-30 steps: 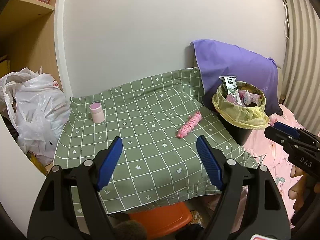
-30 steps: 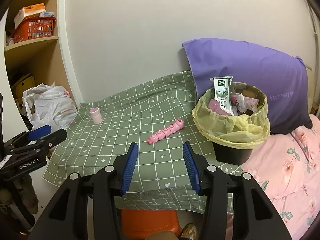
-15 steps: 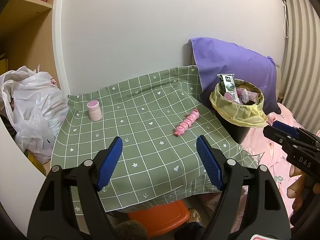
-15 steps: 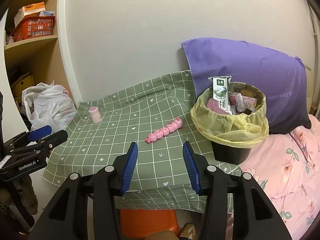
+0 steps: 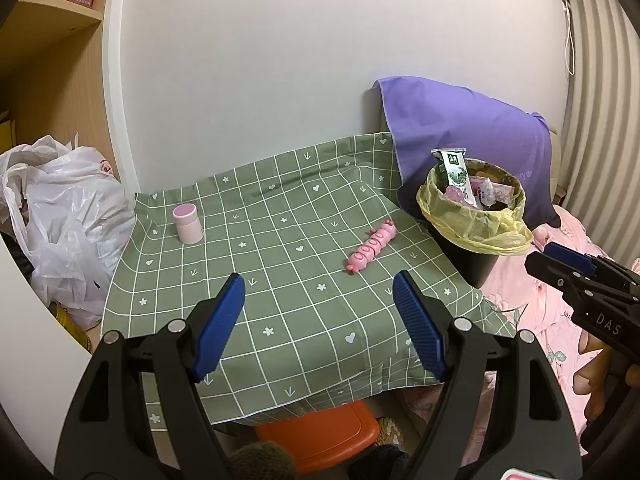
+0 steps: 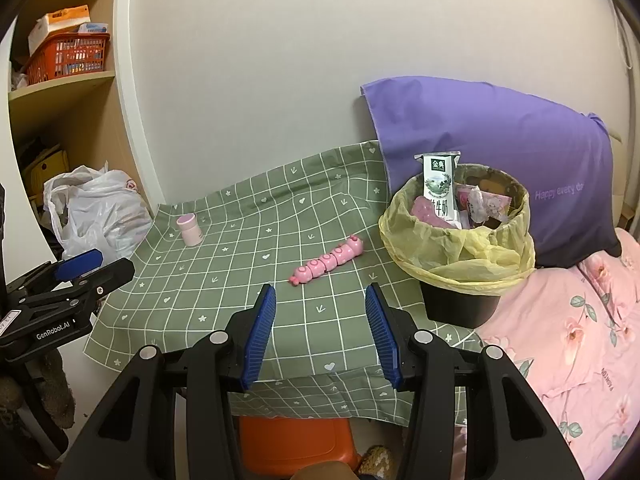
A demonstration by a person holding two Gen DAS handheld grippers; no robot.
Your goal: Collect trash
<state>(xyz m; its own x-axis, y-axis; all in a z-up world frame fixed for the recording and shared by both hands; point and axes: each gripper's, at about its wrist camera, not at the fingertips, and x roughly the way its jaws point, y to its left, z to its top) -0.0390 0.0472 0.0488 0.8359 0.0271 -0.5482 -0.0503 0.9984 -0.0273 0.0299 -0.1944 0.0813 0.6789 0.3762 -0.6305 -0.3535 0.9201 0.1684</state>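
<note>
Left claw (image 5: pixel 318 322) released, empty; right claw (image 6: pixel 320 334) also apart, nothing between pads. We see pink caterpillar toy (image 5: pixel 372 245) and pink cup (image 5: pixel 187 223) on green-clothed bench (image 5: pixel 288 320). Bin (image 6: pixel 460 236) contents jumbled behind milk carton (image 6: pixel 439 188), hard to read. Bench legs hidden.
</note>
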